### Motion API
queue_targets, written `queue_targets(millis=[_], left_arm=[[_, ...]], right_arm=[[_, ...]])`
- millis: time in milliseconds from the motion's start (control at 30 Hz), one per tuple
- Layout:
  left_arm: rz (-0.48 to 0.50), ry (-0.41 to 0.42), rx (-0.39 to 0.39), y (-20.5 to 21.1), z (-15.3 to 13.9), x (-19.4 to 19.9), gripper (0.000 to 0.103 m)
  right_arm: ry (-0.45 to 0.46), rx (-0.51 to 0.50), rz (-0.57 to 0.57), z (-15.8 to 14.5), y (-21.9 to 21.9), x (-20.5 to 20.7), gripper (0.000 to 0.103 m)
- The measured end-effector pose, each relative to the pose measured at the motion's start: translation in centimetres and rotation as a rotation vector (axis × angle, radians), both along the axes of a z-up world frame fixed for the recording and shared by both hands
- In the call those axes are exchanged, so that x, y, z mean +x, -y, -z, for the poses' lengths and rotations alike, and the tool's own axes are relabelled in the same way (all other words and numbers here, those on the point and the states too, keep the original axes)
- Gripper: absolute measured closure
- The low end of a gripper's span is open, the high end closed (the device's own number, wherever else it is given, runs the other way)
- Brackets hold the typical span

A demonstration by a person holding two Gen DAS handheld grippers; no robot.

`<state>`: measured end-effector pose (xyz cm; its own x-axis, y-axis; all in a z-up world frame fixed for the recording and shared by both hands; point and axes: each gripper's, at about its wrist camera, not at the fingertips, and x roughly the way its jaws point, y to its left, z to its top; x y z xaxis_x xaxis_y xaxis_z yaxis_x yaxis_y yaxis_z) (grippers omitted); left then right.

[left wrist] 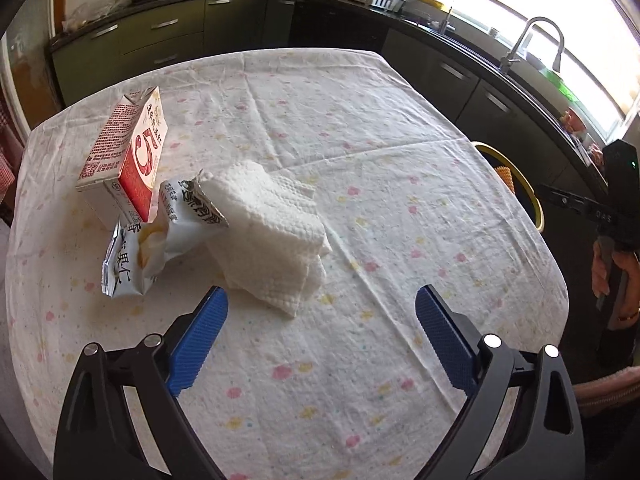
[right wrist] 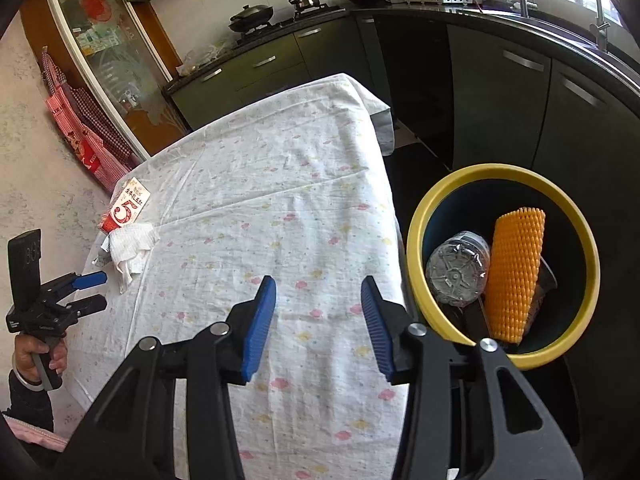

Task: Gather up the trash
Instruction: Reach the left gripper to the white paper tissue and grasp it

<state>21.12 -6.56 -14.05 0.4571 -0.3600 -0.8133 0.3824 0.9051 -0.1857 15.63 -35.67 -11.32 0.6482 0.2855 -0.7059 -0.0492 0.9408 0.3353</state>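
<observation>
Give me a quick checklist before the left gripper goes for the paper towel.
1. Left gripper open and empty: ok.
2. Paper towel just ahead of the fingers: ok.
3. Towel free of the snack wrapper: not ok, they touch.
4. Milk carton out of the way: ok, behind the wrapper.
5. Bin has room: ok, bottle and orange foam net inside.
6. Right gripper empty: ok.

The left wrist view looks down from close above the counter, facing the carton. The right wrist view looks from the counter's bin-side edge. Both share the carton, counter and bin.
</observation>
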Motion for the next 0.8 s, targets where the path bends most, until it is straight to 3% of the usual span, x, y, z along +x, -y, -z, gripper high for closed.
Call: queue_targets(millis=[233,333,467,500,567,800], left_arm=[[-0.074,0.029,0.025,0.7,0.1,2.0,0.010],[-0.092,0.035,0.026,1.3,0.3,2.8,0.026],[-0.120,0.026,0.037,1.7,0.8,3.6,0.060],[-0.125,0.029,0.039,1.7,0.8,3.6,0.074],[-0.121,0.026,0.015,1.5,0.6,3.5,0.087],[-0.053,0.079,-0.001,2.9,-1.0,1.3,0.092]], right_arm=[[-0.006,0.025,0.013,0.5,1.1,-0.3,0.060],[-0.008,0.033,0.011,0.7,1.3,-0.2,0.060],[-0.005,0.044,0.012,0.8,1.5,-0.3,0.060],[-0.005,0.044,0.012,0.8,1.5,-0.3,0.060],[-0.004,0.046,0.013,0.8,1.6,-0.3,0.060],[0.009,0.045,0.003,0.2,1.4,-0.7,0.060]])
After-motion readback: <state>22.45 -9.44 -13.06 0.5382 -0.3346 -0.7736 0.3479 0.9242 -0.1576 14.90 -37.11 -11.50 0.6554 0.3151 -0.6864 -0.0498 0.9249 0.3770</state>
